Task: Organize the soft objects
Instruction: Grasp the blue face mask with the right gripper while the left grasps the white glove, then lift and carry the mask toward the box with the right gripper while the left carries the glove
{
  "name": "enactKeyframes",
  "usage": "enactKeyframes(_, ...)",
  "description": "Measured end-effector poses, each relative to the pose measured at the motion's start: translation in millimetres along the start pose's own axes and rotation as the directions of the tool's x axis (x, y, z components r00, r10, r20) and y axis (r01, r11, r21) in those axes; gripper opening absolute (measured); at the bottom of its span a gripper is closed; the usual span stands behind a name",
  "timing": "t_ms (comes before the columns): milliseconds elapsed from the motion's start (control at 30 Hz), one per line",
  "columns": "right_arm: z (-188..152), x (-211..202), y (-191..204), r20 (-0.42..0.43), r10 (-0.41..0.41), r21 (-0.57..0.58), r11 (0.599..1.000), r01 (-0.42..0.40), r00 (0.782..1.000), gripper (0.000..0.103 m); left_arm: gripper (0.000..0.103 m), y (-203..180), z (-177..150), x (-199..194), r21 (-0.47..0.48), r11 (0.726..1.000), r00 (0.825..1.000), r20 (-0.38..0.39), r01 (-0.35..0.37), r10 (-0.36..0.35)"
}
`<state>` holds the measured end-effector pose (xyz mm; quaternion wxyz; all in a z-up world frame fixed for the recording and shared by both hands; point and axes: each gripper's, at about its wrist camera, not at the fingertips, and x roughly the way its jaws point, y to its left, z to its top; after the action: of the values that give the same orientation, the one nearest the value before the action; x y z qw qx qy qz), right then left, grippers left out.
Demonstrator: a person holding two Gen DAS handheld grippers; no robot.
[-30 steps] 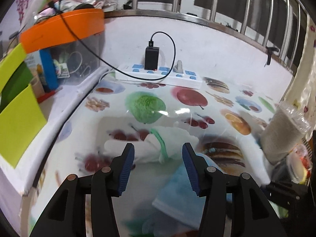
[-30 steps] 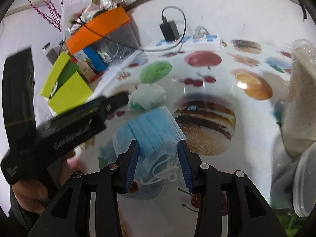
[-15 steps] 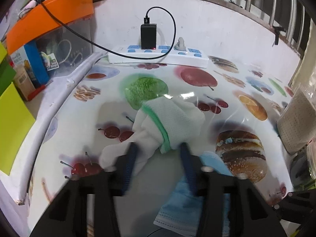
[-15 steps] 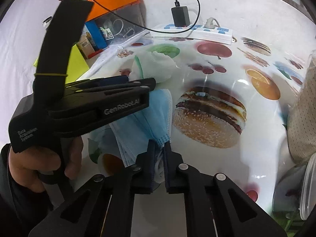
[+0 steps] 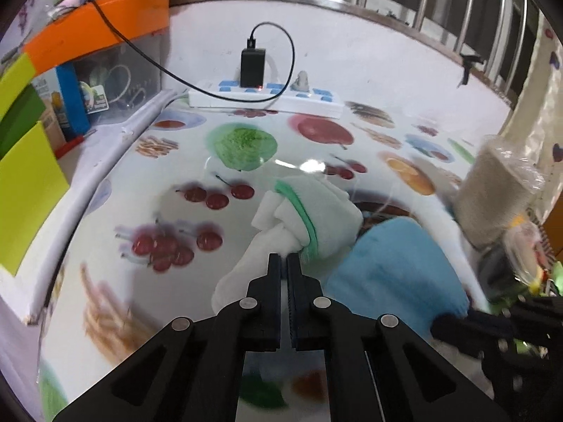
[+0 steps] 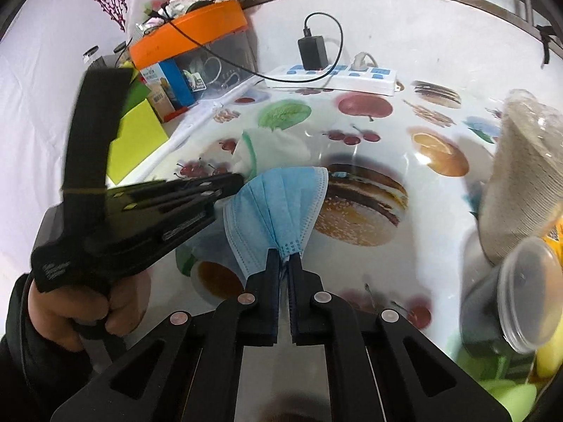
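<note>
One white knitted sock bundle with a green band (image 5: 309, 211) and one pleated blue paper face mask (image 6: 281, 207) are lying touching on the glossy fruit-printed tabletop (image 5: 176, 211). The mask is sitting at four o'clock of the sock in the left wrist view. Only the right wrist view is showing the person's hand (image 6: 88, 313) gripping the left tool. The left gripper (image 5: 284, 263), having just closed, is pinching the sock's white end. The right gripper (image 6: 284, 258) is clamping the mask's gathered edge.
</note>
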<state>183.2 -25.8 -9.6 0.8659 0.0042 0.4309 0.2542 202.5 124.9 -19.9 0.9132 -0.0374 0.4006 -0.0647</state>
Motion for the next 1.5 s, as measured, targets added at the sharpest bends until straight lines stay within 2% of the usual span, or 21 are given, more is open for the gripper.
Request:
enactKeyframes(333,-12.9,-44.0,-8.3,0.076,0.028,0.009,1.000,-0.029,0.997,0.004,0.003,-21.8,-26.9,-55.6,-0.042,0.999,0.998,0.059,0.035,-0.033)
enactKeyframes(833,-30.9,-111.4,-23.9,0.191,0.057,0.023,0.998,-0.062,0.980,0.004,0.003,-70.6,-44.8,-119.9,-0.012,0.996,0.986,0.144,0.085,-0.083)
enactKeyframes(1133,-41.0,-145.5,-34.5,0.249,0.050,0.029,0.998,-0.059,0.967,0.004,0.003,-94.2,-45.6,-142.5,0.031,0.994,0.978,0.175,0.107,-0.111)
enactKeyframes(1500,-59.0,-182.7,-50.2,0.303,0.016,0.051,0.998,-0.033,0.953,0.004,0.003,-128.4,-45.9,-153.4,0.092,0.984,0.970,0.177,0.152,-0.166)
